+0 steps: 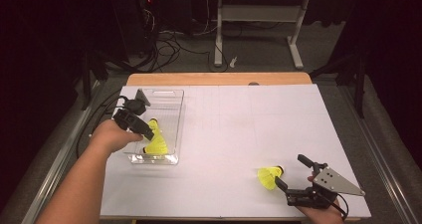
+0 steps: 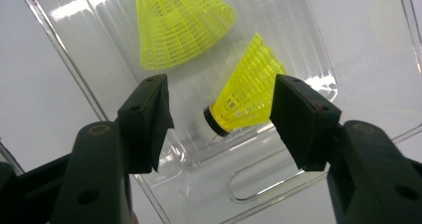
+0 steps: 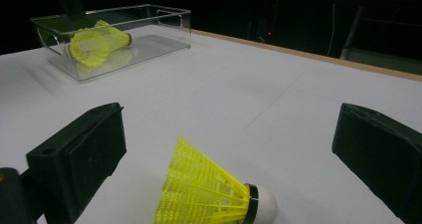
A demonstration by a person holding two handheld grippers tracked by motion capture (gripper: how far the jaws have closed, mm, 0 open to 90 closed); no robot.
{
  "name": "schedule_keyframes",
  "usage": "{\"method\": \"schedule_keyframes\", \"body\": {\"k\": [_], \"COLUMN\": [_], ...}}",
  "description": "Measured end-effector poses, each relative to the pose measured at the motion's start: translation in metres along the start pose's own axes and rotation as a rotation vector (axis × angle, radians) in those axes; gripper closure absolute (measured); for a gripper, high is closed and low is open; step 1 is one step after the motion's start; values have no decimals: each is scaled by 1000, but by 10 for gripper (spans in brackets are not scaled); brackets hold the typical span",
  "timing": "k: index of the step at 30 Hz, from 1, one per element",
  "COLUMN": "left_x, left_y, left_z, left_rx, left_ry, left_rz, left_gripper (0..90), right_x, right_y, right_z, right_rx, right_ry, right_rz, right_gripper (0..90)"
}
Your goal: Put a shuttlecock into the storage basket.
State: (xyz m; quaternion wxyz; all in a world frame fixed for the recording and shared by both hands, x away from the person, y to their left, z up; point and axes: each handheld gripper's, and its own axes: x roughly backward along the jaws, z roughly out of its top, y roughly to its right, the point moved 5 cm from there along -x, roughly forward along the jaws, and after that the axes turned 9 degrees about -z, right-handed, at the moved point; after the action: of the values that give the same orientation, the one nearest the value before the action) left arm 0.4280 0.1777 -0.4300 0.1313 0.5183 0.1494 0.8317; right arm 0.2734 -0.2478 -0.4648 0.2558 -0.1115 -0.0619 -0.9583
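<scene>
Left gripper (image 1: 142, 128) over clear tray (image 1: 171, 97) (shuttlecocks (image 1: 157, 143) inside), right gripper (image 1: 293, 176) beside shuttlecock (image 1: 269, 176)

three yellow shuttlecocks (image 1: 270, 176) (image 2: 246, 92) (image 2: 181, 20), one clear plastic bin (image 1: 171, 97), two grippers (image 1: 142, 126) (image 1: 293, 176)

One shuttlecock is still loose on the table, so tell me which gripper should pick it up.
Right. The right gripper is open with its jaws either side of the loose shuttlecock. The left gripper hangs over the clear box, far across the table.
</scene>
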Motion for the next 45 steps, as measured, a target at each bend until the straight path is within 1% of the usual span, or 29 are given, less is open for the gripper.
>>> {"method": "schedule_keyframes", "body": {"k": [3, 6, 7, 9, 10, 13, 18, 22, 25, 32, 35, 38, 42, 45], "left_x": [3, 5, 5, 6, 6, 9, 11, 10, 9, 6, 4, 1, -1, -3], "left_y": [0, 1, 1, 2, 3, 5, 11, 17, 22, 33, 38, 41, 46, 49], "left_z": [-2, -4, -5, -8, -9, -10, -16, -20, -23, -34, -36, -40, -43, -43], "left_rx": [-8, -8, -14, -22, -19, -20, -32, -38, -39, -72, -63, -73, -76, -74], "left_ry": [-4, -8, -13, -23, -24, -23, -45, -55, -70, -108, -112, -132, -136, -133], "left_rz": [-6, 2, 3, 3, 7, 2, -6, -15, -20, -31, -46, -50, -71, -74], "left_gripper": [406, 384, 376, 363, 359, 338, 289, 232, 205, 117, 68, 22, 8, 8], "right_x": [0, 0, 0, 0, 0, 0, 0, 0, 0, 0, 1, 0, -1, -2], "right_y": [0, -1, -1, -1, -1, -1, -2, -2, -2, -3, -3, -3, -3, -3], "right_z": [0, 0, 0, 0, 0, 0, 0, 0, 0, 0, 0, -1, -1, -2], "right_rx": [1, -1, 0, -1, -2, -2, -3, 0, 1, 0, -2, -1, -1, 2], "right_ry": [-1, -2, -3, -2, -2, -2, -2, -2, -2, -4, -5, -6, -10, -12], "right_rz": [1, 0, 0, 0, 0, -1, 0, 1, 1, 0, -1, -1, 0, 0], "right_gripper": [12, 12, 12, 12, 12, 12, 12, 12, 12, 11, 12, 12, 12, 12]}}
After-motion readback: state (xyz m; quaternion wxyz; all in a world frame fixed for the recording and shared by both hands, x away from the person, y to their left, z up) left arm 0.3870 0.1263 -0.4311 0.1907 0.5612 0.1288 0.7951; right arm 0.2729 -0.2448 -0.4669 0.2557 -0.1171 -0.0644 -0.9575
